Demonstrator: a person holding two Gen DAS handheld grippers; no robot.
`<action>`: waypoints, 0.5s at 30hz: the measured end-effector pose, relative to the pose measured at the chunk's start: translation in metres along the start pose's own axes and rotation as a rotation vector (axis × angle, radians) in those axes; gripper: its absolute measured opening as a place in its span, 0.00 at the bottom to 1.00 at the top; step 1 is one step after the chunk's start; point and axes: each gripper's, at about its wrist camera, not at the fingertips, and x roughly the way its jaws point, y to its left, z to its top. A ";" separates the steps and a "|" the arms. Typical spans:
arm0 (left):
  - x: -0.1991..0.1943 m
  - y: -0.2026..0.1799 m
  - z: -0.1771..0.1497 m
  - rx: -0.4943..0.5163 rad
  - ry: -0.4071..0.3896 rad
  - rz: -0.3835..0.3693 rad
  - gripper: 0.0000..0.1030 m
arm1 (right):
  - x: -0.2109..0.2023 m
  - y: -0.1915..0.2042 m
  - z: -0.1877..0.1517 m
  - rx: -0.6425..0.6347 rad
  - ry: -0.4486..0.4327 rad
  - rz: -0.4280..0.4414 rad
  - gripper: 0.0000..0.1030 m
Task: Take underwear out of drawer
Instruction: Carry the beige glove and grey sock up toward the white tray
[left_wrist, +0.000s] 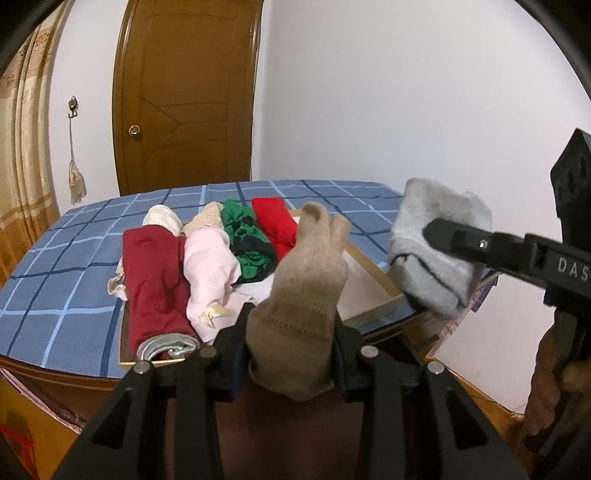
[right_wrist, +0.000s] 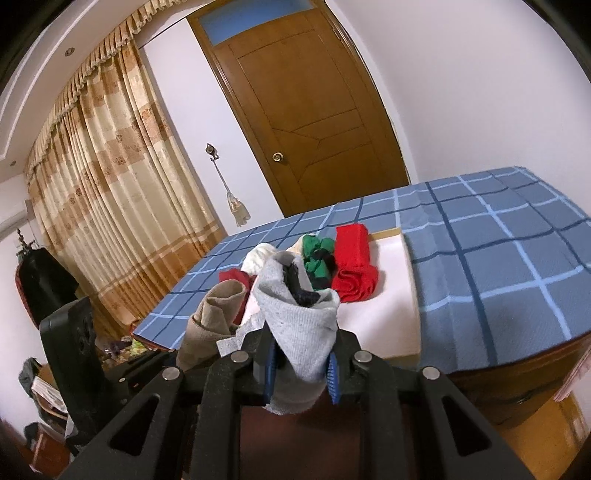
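An open wooden drawer (left_wrist: 373, 314) lies on the bed with a white bottom (right_wrist: 384, 295). It holds rolled garments: dark red (left_wrist: 155, 280), pink (left_wrist: 210, 269), green and black (left_wrist: 247, 240), bright red (left_wrist: 275, 225), cream (left_wrist: 162, 218). My left gripper (left_wrist: 291, 354) is shut on a rolled beige knit garment (left_wrist: 306, 288), held above the drawer's near end. My right gripper (right_wrist: 301, 363) is shut on a rolled grey garment (right_wrist: 299, 314), which also shows in the left wrist view (left_wrist: 436, 251) right of the drawer. The beige roll (right_wrist: 214, 317) shows left of the grey one.
The bed has a blue checked cover (right_wrist: 498, 251). A brown wooden door (left_wrist: 184, 92) and white wall stand behind it. Patterned curtains (right_wrist: 103, 192) hang at the left. Clutter (right_wrist: 44, 391) sits on the floor at the lower left.
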 end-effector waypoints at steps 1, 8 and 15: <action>0.003 0.001 0.001 0.000 0.002 -0.002 0.34 | 0.001 -0.001 0.002 -0.003 0.001 -0.005 0.23; 0.016 0.003 0.007 -0.017 0.002 -0.007 0.34 | 0.017 -0.004 0.012 -0.014 0.009 -0.015 0.23; 0.031 0.007 0.012 -0.034 0.009 -0.001 0.34 | 0.034 -0.003 0.017 -0.032 0.013 -0.026 0.23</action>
